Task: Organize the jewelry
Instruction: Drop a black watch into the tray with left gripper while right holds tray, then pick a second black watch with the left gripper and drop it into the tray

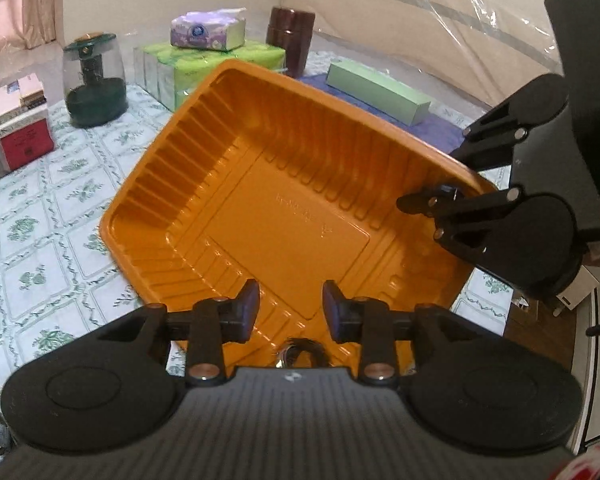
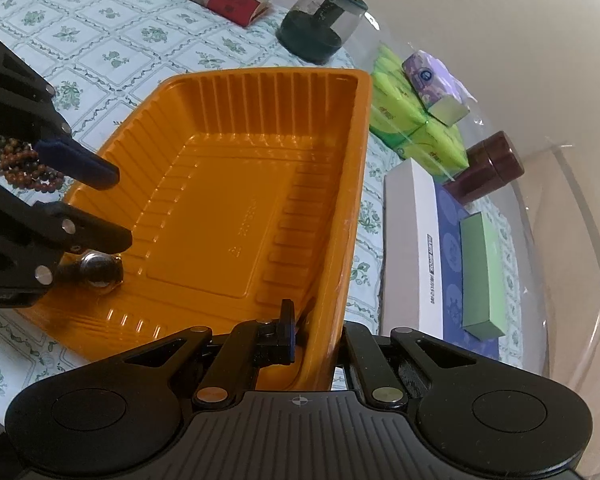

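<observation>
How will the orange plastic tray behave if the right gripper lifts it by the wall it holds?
The orange tray looks thin, so probably light. Held by the right gripper at one wall only, it may flex or sag. The metal piece inside could slide on its glossy floor.

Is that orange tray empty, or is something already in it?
Not empty. One small round metal piece with a dark band lies inside the orange tray near a corner; the rest of its floor is bare. A brown bead string lies outside on the tablecloth.
</observation>
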Motion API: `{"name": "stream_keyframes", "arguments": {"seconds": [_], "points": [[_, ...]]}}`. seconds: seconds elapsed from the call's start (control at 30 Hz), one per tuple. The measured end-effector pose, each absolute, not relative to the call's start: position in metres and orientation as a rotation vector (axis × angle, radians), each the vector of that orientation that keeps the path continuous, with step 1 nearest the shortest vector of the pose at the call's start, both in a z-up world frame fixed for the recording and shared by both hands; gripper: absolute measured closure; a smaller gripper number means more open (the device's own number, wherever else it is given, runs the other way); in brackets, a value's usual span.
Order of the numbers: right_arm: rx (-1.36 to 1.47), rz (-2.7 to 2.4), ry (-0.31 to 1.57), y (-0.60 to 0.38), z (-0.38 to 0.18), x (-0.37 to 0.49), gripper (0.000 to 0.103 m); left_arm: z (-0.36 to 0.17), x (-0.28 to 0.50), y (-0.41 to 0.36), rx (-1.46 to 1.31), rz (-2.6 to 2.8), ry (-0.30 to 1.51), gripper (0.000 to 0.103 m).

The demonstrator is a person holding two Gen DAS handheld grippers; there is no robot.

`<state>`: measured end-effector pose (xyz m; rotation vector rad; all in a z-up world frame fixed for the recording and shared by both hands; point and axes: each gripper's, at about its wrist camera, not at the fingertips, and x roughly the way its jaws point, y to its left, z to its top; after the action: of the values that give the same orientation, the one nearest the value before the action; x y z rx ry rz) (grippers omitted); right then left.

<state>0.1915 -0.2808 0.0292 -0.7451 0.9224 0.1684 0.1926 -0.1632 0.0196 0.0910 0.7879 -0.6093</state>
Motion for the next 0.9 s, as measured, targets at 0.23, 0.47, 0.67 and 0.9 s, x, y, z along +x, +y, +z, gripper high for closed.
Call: {"name": "stream_keyframes", "arguments": {"seconds": [0.23,0.47,0.67,0.9], "points": [[-0.731,0.155,0.913,-0.282,0.029,0.189,0.098,0.027,0.173,-0.114,0.088,-0.495,0.755,0.065],[-0.732,0.154,0.920,-0.282,0.029,0.186,0.098,0.024,0.146,-0.033,0.067,-0.284,0.736,0.061],[-0.728,0.152,0.919,-0.282,0.029,0.184,0.098,0.015,0.121,0.021,0.039,-0.149,0.728,0.061],[-0.739,0.155,0.915,-0.282,0.029,0.182,0.098,-0.012,0.100,0.051,0.033,-0.082,0.741,0.061]]}}
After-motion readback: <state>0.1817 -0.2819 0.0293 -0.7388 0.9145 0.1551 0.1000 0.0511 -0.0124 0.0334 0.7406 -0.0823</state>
